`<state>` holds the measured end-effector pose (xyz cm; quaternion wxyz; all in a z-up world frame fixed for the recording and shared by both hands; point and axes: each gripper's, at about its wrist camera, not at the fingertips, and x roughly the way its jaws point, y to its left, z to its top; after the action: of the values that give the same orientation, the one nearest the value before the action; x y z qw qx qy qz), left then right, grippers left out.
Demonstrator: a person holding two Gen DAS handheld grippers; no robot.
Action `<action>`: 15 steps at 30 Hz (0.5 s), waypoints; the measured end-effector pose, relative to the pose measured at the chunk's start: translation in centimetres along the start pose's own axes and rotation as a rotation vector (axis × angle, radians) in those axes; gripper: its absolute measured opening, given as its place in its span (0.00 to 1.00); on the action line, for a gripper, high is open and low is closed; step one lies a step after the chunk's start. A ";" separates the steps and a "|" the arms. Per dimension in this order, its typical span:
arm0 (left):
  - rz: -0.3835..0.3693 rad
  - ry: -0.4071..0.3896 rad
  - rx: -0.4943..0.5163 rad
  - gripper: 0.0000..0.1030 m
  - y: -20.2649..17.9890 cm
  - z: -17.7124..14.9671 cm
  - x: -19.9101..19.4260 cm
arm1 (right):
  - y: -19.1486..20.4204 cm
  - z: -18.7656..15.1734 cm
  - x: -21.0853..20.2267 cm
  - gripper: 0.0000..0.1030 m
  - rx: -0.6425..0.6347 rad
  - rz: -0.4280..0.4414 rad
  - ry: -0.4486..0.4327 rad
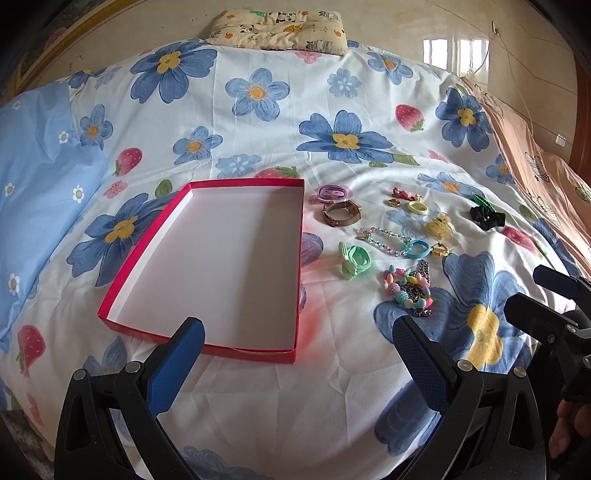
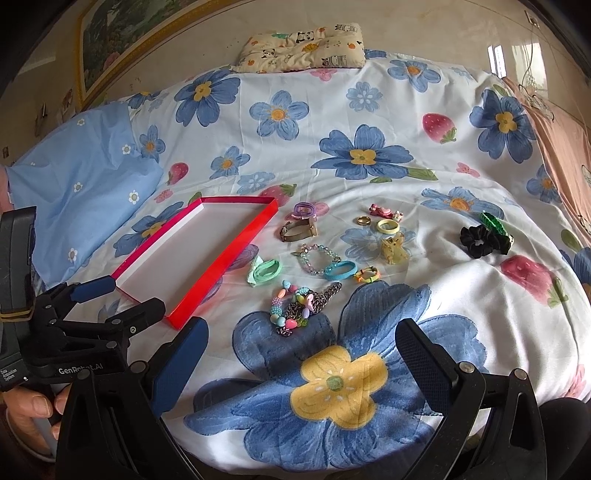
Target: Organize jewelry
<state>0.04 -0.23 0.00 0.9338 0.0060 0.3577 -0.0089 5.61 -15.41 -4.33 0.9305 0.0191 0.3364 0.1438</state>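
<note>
An empty red box lid with a white inside (image 1: 218, 266) lies on the flowered bedsheet; it also shows in the right wrist view (image 2: 207, 254). Right of it lie scattered pieces: a brown watch (image 1: 341, 213), a green hair tie (image 1: 354, 260), a bead bracelet (image 1: 384, 240), a blue band (image 1: 417, 248), a colourful bead necklace with a chain (image 1: 410, 291), a yellow ring (image 1: 417, 208) and a black scrunchie (image 1: 485, 218). My left gripper (image 1: 295, 332) is open and empty at the box's near edge. My right gripper (image 2: 299, 339) is open and empty, just short of the necklace (image 2: 295, 302).
A panda-print pillow (image 1: 277, 27) lies at the far end of the bed. A light blue pillow (image 1: 40, 177) is at the left, a pink blanket (image 1: 535, 173) at the right. A framed picture (image 2: 122, 40) hangs on the wall.
</note>
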 end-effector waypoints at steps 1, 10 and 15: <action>-0.002 0.005 0.000 0.99 0.0 0.1 0.2 | 0.0 0.1 0.0 0.99 0.002 0.002 0.000; -0.037 0.058 0.003 0.99 0.5 2.0 2.7 | -1.5 0.9 1.1 0.99 0.022 0.006 0.014; -0.046 0.061 0.033 0.99 -0.1 3.5 4.4 | -2.7 1.6 2.0 0.99 0.032 0.010 0.017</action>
<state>5.66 -0.44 -0.41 0.9217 0.0135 0.3860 -0.0363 8.78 -17.28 -4.68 0.9264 0.0346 0.3465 0.1431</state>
